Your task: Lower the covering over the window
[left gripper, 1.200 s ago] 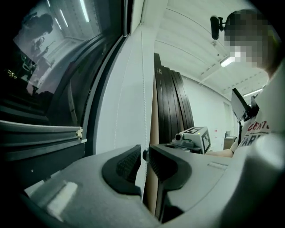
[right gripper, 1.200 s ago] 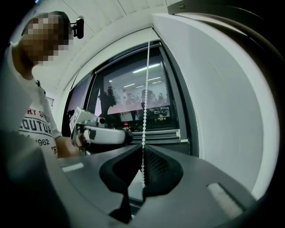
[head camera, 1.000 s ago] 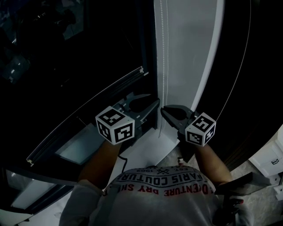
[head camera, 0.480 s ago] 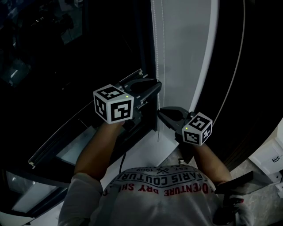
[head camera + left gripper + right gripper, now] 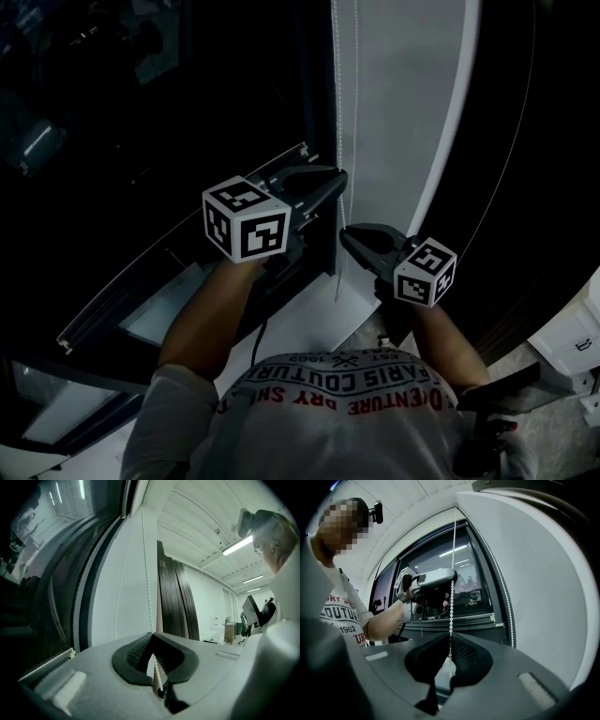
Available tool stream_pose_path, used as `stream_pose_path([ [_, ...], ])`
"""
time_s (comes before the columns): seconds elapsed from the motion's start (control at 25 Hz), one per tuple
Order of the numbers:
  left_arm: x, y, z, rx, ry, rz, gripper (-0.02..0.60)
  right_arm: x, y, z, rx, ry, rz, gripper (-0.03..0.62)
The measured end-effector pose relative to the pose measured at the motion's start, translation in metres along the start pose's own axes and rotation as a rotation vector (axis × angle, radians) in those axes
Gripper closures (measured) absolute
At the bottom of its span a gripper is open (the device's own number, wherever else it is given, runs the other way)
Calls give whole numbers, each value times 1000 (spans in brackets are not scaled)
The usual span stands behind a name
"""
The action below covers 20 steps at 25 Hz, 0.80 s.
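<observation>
- The left gripper [image 5: 339, 178] is now raised higher, clamped on the bead chain [image 5: 336, 94].
- The chain is pinched below by the right gripper [image 5: 347, 234]; another pull is readied.

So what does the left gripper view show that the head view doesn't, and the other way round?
Only the left gripper view: the left gripper's jaws shut on the bead chain, plus a lit ceiling lamp and dark upright panels.
Only the head view: the right gripper beside the chain, and the person's printed shirt.
Both: the chain's two strands hanging against the white panel next to the dark window.
</observation>
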<state>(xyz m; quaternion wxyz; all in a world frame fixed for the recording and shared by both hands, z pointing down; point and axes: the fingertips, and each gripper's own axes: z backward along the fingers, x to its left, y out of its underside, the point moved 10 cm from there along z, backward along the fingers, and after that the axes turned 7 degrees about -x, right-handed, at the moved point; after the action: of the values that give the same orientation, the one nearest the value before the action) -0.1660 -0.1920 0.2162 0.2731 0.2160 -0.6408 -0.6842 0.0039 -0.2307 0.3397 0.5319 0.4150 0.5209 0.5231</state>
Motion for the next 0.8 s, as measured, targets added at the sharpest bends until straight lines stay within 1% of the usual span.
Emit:
stream_pose_path([
  [0.12,2,8,0,3,-7,-2,575,-4,9,1,-12,1,-25,577],
  [0.2,3,17,-2,16,-15,-2,575,-6,17,2,3,4,-24,577],
  [0.36,7,36,-5,6,-40,33,574,-13,34,5,9,19,-40,579],
  [0.52,12,60,-5,34,-65,47,574,-17,54,6,63,28,-31,577],
  [0.64,14,79,-6,61,-78,48,574,-20,72,8,94,42,-59,577],
  [0.8,13,113,-6,115,-98,56,574,-20,101,10,183,62,-67,577],
])
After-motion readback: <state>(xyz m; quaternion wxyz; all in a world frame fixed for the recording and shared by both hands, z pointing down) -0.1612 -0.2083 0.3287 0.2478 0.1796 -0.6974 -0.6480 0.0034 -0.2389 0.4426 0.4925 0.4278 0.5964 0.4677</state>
